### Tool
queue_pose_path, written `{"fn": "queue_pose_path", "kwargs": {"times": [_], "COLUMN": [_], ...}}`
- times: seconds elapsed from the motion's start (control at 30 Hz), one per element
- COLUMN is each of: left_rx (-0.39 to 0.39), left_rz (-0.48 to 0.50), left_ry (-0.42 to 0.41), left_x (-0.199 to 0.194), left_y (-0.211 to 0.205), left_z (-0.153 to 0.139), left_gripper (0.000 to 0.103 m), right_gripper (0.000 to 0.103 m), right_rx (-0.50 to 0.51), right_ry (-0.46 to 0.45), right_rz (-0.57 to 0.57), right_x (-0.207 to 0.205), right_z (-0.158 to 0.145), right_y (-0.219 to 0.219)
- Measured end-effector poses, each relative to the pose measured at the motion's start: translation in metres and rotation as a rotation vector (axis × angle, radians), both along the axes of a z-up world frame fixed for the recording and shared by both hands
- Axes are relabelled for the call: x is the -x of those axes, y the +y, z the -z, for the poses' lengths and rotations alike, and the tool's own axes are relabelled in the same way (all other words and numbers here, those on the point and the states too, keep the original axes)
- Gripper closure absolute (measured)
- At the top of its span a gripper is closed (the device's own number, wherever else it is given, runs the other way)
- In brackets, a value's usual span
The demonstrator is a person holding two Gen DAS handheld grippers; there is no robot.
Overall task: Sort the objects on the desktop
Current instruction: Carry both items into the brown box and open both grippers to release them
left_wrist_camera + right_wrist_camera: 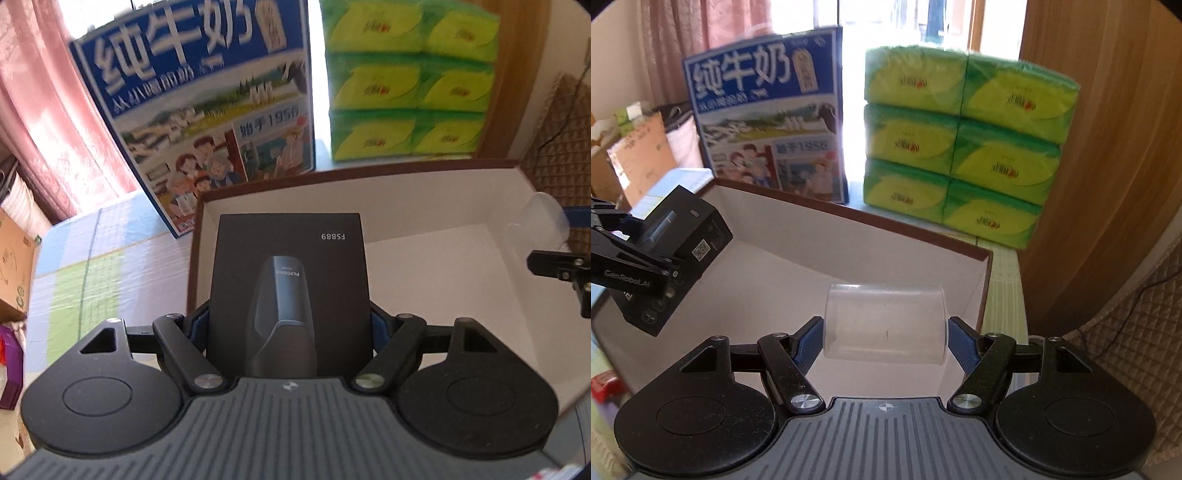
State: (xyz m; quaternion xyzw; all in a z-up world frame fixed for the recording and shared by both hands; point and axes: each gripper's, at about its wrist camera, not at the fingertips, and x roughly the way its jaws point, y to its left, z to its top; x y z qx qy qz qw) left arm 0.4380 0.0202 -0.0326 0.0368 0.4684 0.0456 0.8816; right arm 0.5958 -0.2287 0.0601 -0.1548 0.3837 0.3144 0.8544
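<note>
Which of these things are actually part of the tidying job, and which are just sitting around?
Part of the job:
black shaver box, held by left gripper
clear plastic cup, held by right gripper
open storage box

Just lying about:
milk carton
green tissue packs

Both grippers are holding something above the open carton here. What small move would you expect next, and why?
Probably lower and let go. The left gripper holds the black box over the carton, whose white floor looks bare; the right gripper holds the clear cup over the same carton. Both items seem to hang clear of the floor, so setting them down comes first.
</note>
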Motion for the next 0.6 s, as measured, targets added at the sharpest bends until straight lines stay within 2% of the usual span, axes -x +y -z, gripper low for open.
{"fn": "queue_pose_path", "kwargs": {"times": [0.37, 0.5, 0.6], "left_rx": [-0.011, -0.087, -0.092], "left_rz": [-0.008, 0.008, -0.002], "left_ry": [0.081, 0.066, 0.051], "left_x": [-0.053, -0.062, -0.067], "left_y": [0.001, -0.006, -0.005], "left_z": [0.042, 0.049, 0.049], "left_gripper": [0.027, 0.026, 0.027], "right_gripper": [0.034, 0.034, 0.034], "right_rx": [0.089, 0.101, 0.103], "right_ry": [0.014, 0.0, 0.0], "right_rz": [0.002, -0.009, -0.016], "right_x": [-0.037, -0.041, -0.043], "right_z": [0.025, 0.027, 0.029], "right_y": [0.019, 0.024, 0.026]}}
